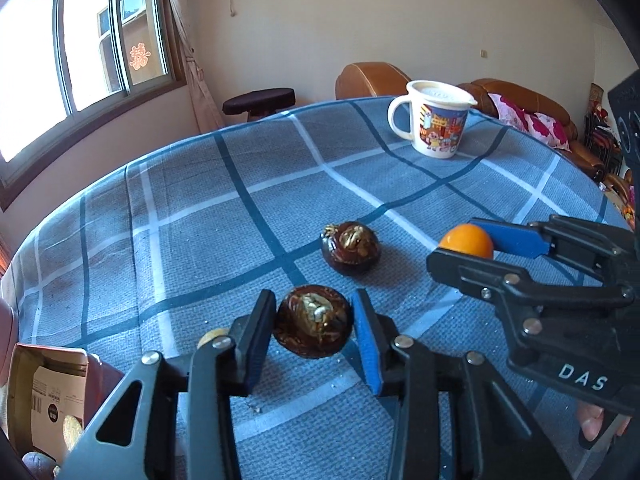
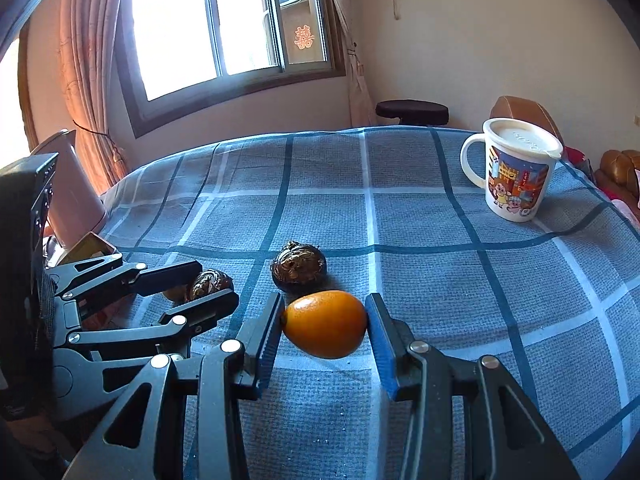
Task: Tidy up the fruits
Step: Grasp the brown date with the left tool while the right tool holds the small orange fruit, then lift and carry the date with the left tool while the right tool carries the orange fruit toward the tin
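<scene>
My left gripper is shut on a dark brown water chestnut, holding it at the blue checked tablecloth. It also shows in the right wrist view. My right gripper is shut on an orange kumquat-like fruit, which also shows in the left wrist view. A second water chestnut lies loose on the cloth between the two grippers, just beyond the orange fruit in the right wrist view. A small yellowish fruit peeks out left of my left gripper's fingers.
A white cartoon mug with a lid stands at the far right of the table, also in the right wrist view. A cardboard box sits at the near left edge. A pink kettle stands at the left. A brown sofa lies beyond the table.
</scene>
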Action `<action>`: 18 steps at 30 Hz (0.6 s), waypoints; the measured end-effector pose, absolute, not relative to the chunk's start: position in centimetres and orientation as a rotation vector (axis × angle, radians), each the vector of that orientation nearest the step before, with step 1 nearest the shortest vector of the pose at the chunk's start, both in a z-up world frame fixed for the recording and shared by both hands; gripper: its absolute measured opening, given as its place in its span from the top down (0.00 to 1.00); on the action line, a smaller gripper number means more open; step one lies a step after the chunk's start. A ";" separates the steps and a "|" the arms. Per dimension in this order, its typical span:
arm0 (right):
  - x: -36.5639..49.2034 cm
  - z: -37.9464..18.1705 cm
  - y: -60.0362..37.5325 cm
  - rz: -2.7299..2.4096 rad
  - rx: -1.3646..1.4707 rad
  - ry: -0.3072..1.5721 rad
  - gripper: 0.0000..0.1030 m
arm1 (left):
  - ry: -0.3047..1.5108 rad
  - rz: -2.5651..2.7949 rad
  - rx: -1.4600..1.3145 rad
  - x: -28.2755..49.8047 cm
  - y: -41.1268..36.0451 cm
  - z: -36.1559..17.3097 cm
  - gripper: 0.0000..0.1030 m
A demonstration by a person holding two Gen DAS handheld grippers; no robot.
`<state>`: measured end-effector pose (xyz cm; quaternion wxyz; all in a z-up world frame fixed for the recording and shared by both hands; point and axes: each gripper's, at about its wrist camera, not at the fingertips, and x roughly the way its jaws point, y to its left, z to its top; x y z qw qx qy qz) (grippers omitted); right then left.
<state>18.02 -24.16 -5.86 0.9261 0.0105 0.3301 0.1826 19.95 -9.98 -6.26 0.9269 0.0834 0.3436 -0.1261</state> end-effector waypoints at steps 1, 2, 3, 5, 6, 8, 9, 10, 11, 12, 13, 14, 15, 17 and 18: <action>18.0 -5.8 -24.1 0.378 0.020 0.676 0.57 | 0.690 -0.253 0.167 19.7 -9.9 -6.1 0.60; 18.0 -5.8 -24.0 0.387 0.018 0.675 0.57 | 0.673 -0.248 0.166 19.5 -9.9 -5.9 0.60; 17.9 -5.8 -24.0 0.396 0.018 0.671 0.57 | 0.655 -0.246 0.165 19.2 -9.9 -5.7 0.60; 17.8 -5.6 -24.0 0.401 0.020 0.659 0.57 | 0.632 -0.240 0.155 18.8 -9.7 -5.4 0.60; 17.7 -5.6 -24.1 0.402 0.022 0.654 0.57 | 0.626 -0.242 0.150 18.7 -9.6 -5.3 0.60; 17.6 -5.5 -24.1 0.401 0.025 0.648 0.57 | 0.607 -0.240 0.148 18.3 -9.6 -5.1 0.60; 17.6 -5.5 -24.1 0.400 0.027 0.645 0.57 | 0.596 -0.239 0.149 18.1 -9.6 -5.0 0.60; 17.6 -5.5 -24.2 0.401 0.028 0.643 0.57 | 0.586 -0.239 0.152 17.9 -9.7 -4.9 0.60; 17.5 -5.4 -24.2 0.402 0.028 0.639 0.57 | 0.577 -0.237 0.154 17.8 -9.7 -4.9 0.60; 17.5 -5.4 -24.2 0.402 0.029 0.634 0.57 | 0.570 -0.235 0.156 17.7 -9.7 -4.8 0.60; 17.4 -5.3 -24.2 0.403 0.029 0.629 0.57 | 0.563 -0.234 0.154 17.6 -9.7 -4.7 0.60; 17.3 -5.2 -24.3 0.405 0.028 0.622 0.57 | 0.559 -0.235 0.152 17.5 -9.7 -4.7 0.60; 17.1 -5.2 -24.3 0.408 0.028 0.614 0.57 | 0.554 -0.234 0.147 17.4 -9.6 -4.6 0.60; 16.9 -5.0 -24.3 0.411 0.026 0.600 0.58 | 0.544 -0.232 0.134 17.2 -9.3 -4.5 0.60; 16.8 -5.0 -24.3 0.412 0.024 0.595 0.57 | 0.540 -0.232 0.126 17.1 -9.2 -4.5 0.60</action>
